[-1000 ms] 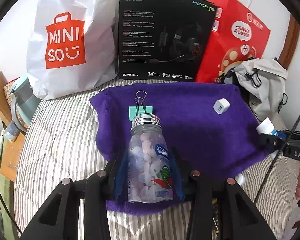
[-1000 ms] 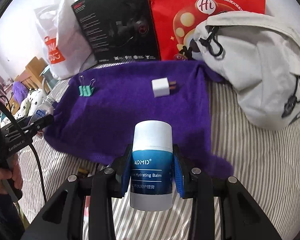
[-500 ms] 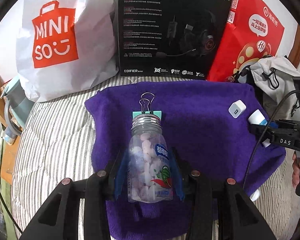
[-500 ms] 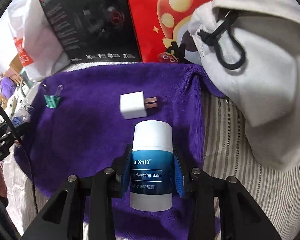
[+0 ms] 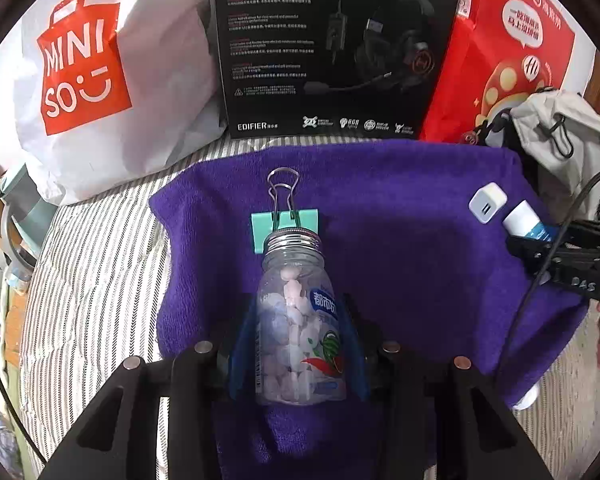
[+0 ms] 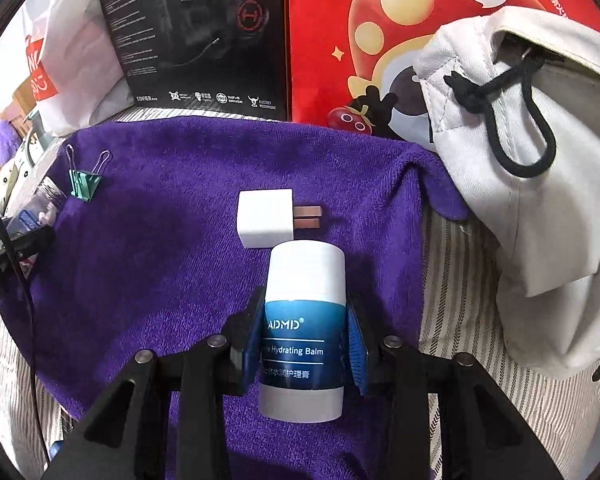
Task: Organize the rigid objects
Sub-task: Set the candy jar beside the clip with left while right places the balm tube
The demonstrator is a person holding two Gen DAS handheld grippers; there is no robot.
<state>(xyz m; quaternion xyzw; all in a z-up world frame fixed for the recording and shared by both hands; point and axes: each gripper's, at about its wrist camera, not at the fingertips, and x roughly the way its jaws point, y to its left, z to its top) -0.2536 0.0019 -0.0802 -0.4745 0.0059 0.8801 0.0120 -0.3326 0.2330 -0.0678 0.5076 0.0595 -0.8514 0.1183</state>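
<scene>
Left claw [image 5: 298, 344]: closed on a clear candy bottle [image 5: 298, 332], blue pads pressed to both sides of its body, metal cap pointing forward. The bottle is over the near part of a purple towel [image 5: 400, 248] spread on a striped bed [image 5: 96, 256]. Its cap overlaps, in the left wrist view, a green binder clip [image 5: 284, 224] lying on the towel; contact between the two cannot be determined. Right claw [image 6: 304, 348]: closed on a white and blue balm tube [image 6: 304, 332] labelled "Hydrating Balm", gripped at the blue band, white cap forward. The tube is over the towel, its cap just beside a white charger plug [image 6: 265, 218] that lies on the towel with prongs pointing right. In the left wrist view the charger and tube appear at the towel's right side, well apart from the clip. Behind the towel stand a white Miniso bag [image 5: 100, 76], a black headset box [image 5: 332, 48] and a red bag [image 5: 508, 52]. A grey backpack [image 6: 540, 184] rests at the towel's right edge.
</scene>
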